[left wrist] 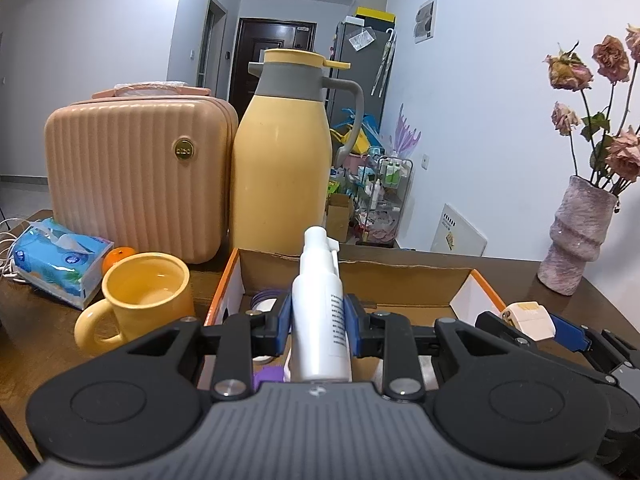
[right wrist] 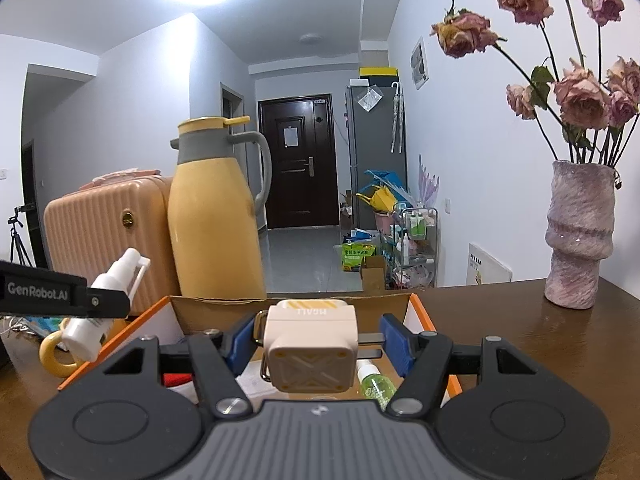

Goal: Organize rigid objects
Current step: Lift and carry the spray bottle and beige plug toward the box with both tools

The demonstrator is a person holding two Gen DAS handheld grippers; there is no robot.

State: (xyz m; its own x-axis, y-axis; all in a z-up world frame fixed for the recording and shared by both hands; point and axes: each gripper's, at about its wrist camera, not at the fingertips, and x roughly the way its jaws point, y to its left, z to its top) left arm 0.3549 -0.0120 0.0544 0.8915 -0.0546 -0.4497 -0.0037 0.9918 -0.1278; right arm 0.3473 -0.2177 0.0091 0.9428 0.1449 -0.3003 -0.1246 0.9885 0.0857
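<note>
**Two loads over the box, both able to slip**

We see the left gripper (left wrist: 319, 320) pinching a white plastic spray bottle (left wrist: 320, 316) upright between its blue pads, above the orange-edged cardboard box (left wrist: 400, 272). The right gripper (right wrist: 318, 340) holds a cream square plastic tape measure (right wrist: 310, 346); its left pad touches the case, though we cannot tell whether the right pad does. In our judgement that hold is the weaker one, and the tape measure could twist or drop early. The bottle is gripped low on a smooth body, so it could tip. The two grippers sit near each other and might knock together.

Only the right wrist view shows a small green bottle (right wrist: 374, 384) lying inside the box. Only the left view shows the yellow ceramic mug (left wrist: 146, 296) just beside the box wall.
</note>
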